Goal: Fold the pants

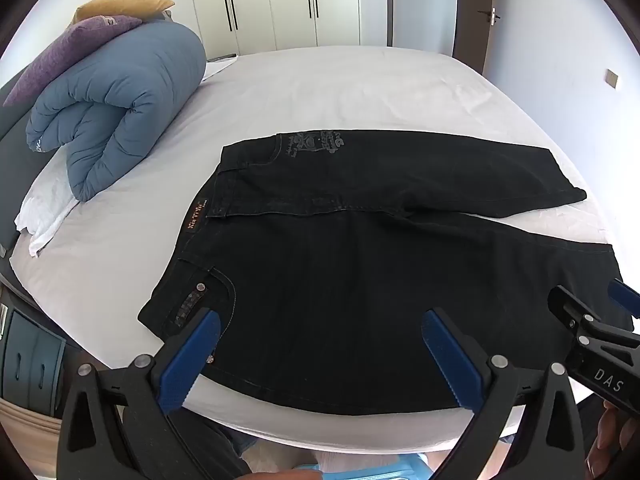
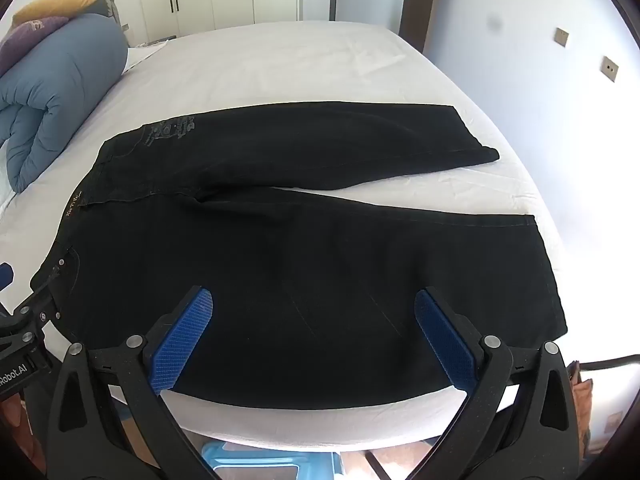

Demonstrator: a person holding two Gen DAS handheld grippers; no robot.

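While both grippers gape, black denim pants [image 1: 360, 280] lie flat w/ legs splayed.

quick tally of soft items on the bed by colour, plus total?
Black: 1, the pants, spread flat with both legs apart
Blue: 1, the rolled duvet
Purple: 1, the pillow on top of the duvet
Mustard yellow: 1, the cushion behind the purple one
White: 1, the crumpled cloth beside the duvet
Total: 5

Rolled blue duvet [image 1: 116, 108], white wardrobe [image 1: 280, 0]
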